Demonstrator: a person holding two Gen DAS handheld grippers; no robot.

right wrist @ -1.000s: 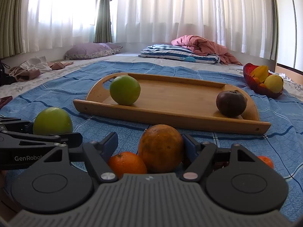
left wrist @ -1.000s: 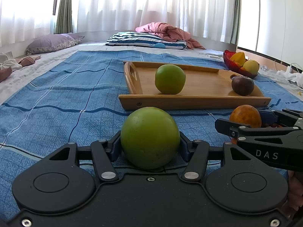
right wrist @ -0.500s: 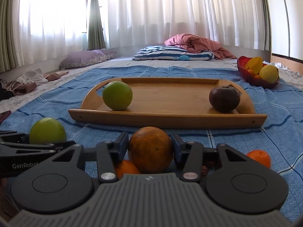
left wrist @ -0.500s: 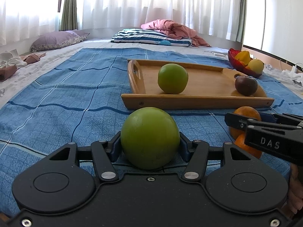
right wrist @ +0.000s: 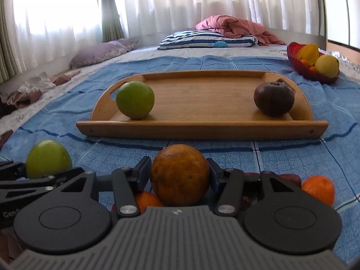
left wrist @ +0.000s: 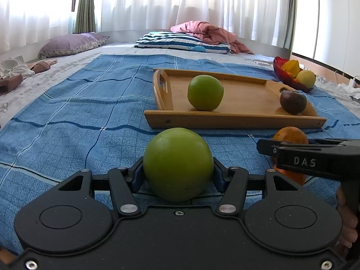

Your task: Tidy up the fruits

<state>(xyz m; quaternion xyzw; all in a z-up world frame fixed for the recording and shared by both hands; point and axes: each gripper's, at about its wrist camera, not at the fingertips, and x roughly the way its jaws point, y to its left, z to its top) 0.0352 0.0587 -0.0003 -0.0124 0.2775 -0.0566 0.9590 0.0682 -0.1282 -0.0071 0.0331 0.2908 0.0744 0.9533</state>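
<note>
My left gripper [left wrist: 178,168] is shut on a green round fruit [left wrist: 177,157], low over the blue bedspread. A large brownish orange [right wrist: 180,180] sits between the pads of my right gripper [right wrist: 180,171]. The pads still touch both its sides while the jaws are opening slightly. Ahead lies a wooden tray [right wrist: 202,127] with another green fruit [right wrist: 135,100] at its left end and a dark purple fruit [right wrist: 274,99] at its right end. The two grippers are side by side, the left one showing at the right wrist view's left edge.
Small oranges [right wrist: 318,189] [right wrist: 147,200] lie on the bedspread under and right of my right gripper. A red bowl [right wrist: 299,67] of yellow fruit stands behind the tray's right end. Pillows [left wrist: 180,41] and a pink blanket [left wrist: 209,30] lie at the far end.
The right gripper's jaws have closed in from either side onto the large orange. The left gripper has kept still with the green fruit in it.
</note>
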